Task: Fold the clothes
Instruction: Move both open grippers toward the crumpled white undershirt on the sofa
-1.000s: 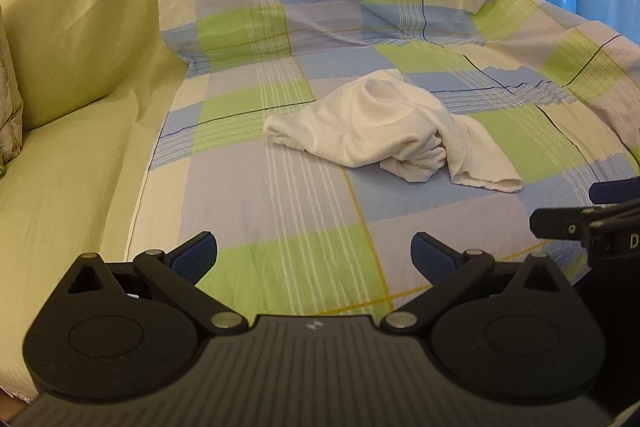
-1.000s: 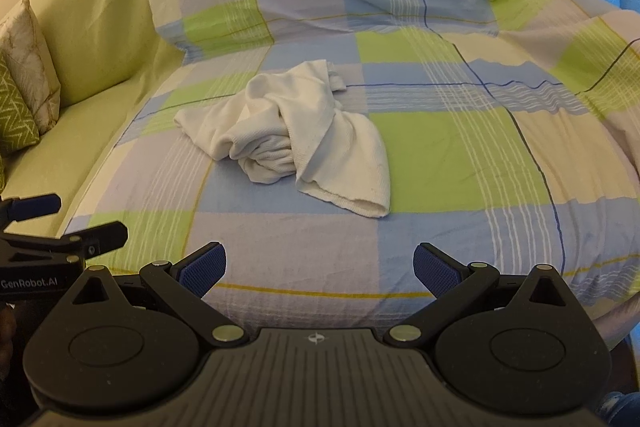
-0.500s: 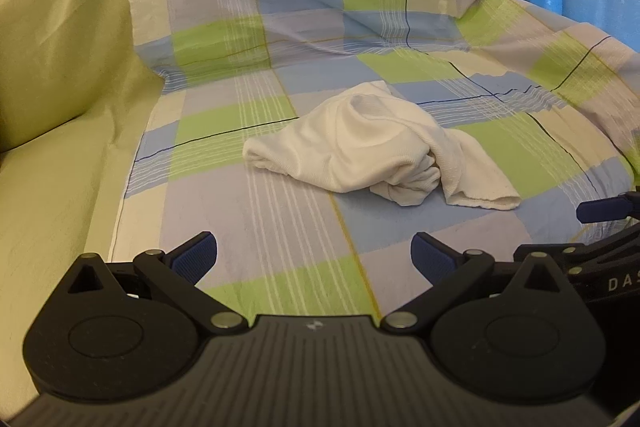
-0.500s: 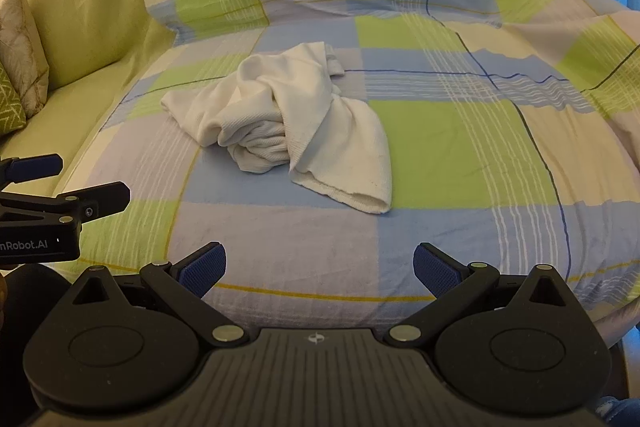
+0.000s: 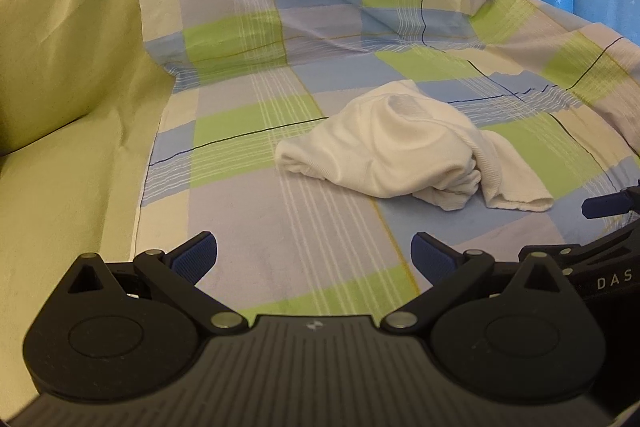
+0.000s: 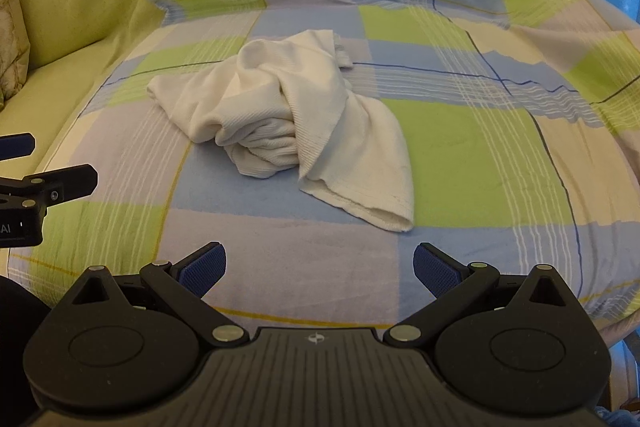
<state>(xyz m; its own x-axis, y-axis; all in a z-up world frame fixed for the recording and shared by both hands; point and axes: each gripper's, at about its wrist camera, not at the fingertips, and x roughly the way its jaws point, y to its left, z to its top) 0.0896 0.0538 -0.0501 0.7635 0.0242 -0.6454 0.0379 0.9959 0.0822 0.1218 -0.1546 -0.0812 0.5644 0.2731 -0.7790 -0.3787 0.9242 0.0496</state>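
white garment (image 6: 288, 115) lying crumpled ahead, long axis left–right | right gripper (image 6: 320, 267) nearer | left gripper (image 5: 314, 255) – both gaping wide, holding nothing

White ribbed garment (image 5: 404, 151) (image 6: 288, 115), crumpled in a loose heap, unfolded. Lies on the checked sheet (image 5: 280, 219) (image 6: 480, 155) near the middle of the seat, well in from the front edge. One hemmed end trails flat toward the front; bunched folds tucked beneath the mound.
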